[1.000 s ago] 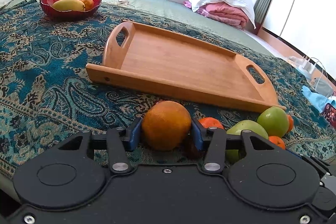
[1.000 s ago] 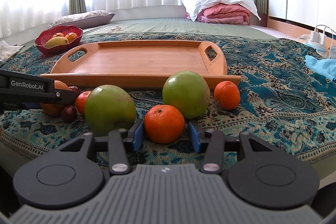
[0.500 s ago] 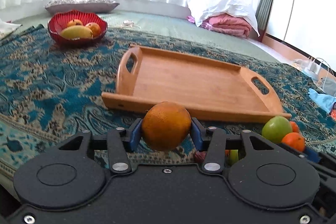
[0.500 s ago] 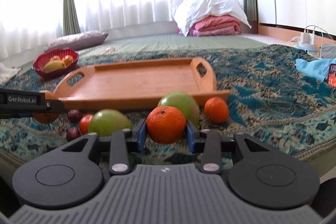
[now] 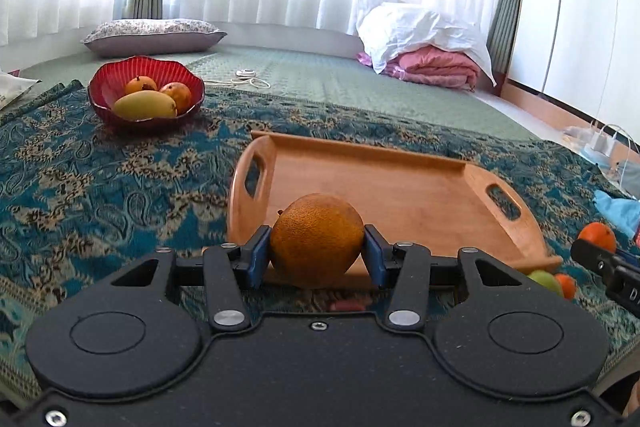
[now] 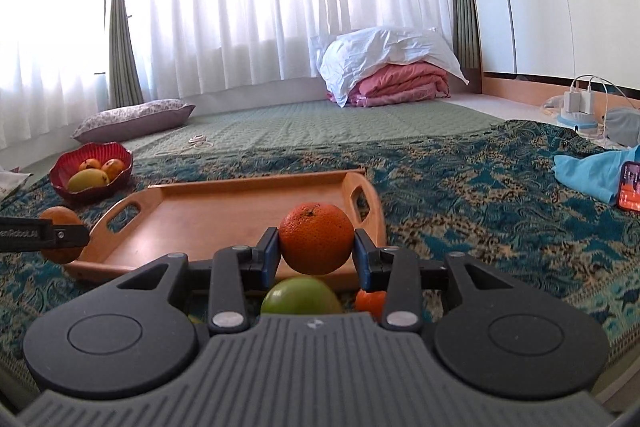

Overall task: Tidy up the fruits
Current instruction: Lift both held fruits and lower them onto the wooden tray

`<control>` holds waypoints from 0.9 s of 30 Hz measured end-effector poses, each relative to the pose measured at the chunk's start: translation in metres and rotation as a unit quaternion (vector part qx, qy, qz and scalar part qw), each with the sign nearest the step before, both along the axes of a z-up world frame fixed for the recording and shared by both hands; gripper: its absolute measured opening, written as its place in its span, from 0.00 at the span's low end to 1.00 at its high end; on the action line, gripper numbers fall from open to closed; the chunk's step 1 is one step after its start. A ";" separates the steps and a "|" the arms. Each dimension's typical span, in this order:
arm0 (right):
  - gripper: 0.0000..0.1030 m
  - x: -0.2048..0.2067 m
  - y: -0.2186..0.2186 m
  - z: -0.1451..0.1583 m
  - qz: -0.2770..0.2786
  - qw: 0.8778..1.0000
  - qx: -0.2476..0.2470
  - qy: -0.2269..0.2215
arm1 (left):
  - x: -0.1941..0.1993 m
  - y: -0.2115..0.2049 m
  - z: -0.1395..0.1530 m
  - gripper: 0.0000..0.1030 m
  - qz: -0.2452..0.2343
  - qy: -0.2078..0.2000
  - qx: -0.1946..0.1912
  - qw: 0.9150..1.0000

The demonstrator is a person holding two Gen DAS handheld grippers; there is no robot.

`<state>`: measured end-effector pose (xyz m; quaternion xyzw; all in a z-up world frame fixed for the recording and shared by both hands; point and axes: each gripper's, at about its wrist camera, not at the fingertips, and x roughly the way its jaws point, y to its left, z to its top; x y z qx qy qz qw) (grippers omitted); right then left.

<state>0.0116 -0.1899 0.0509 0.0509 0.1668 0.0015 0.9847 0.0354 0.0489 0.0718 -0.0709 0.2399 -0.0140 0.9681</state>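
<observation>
The left tongs (image 5: 317, 255) are clamped on a large orange (image 5: 317, 241), held clear of the paisley bedspread (image 5: 100, 195) and just in front of the near rim of the wooden tray (image 5: 400, 195). The right tongs (image 6: 316, 254) are clamped on a smaller mandarin (image 6: 317, 238), raised above a green apple (image 6: 301, 297) and another mandarin (image 6: 370, 301) lying on the bedspread short of the tray's near edge.

Handling, as judged: both citrus fruits are firm and moderately heavy for their size, with pebbled rind that gives fair friction against the blue pads (image 5: 256, 259). They yield slightly under pressure, so an excessive squeeze risks bruising. Each is gripped across its widest girth, at the equator, which is the correct hold for a round body; a grip nearer the top or bottom would let it squirt out.

Orientation: neither fruit has a marked long axis. The orange shows a small stem nub at its upper left, so its stem axis tilts up and left. The mandarin's stem scar faces up and towards the camera, its axis close to upright.

The tray appears unoccupied. A red bowl (image 5: 104, 95) with a mango and two other fruits stands well apart, beyond the tray's left end.
</observation>
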 end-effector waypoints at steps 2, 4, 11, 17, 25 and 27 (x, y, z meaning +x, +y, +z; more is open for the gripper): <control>0.41 0.011 -0.004 0.004 -0.001 1.000 0.004 0.000 | 0.008 0.003 0.004 0.44 0.000 0.002 -0.005 1.000; 0.41 0.022 -0.008 0.007 0.002 1.000 0.009 0.000 | 0.017 0.004 0.006 0.44 -0.002 0.003 -0.007 1.000; 0.41 0.069 -0.017 0.011 0.027 0.999 0.027 0.027 | 0.053 0.007 0.012 0.44 -0.009 0.014 -0.009 1.000; 0.41 0.113 -0.024 0.001 0.034 0.995 0.042 0.080 | 0.085 0.010 0.006 0.44 -0.011 0.037 -0.013 0.999; 0.42 0.138 -0.019 -0.016 0.043 0.991 0.014 0.127 | 0.117 0.005 -0.011 0.44 -0.021 0.075 0.001 0.997; 0.42 0.140 -0.019 -0.020 0.043 0.989 0.011 0.139 | 0.121 0.003 -0.017 0.44 -0.022 0.084 0.007 0.996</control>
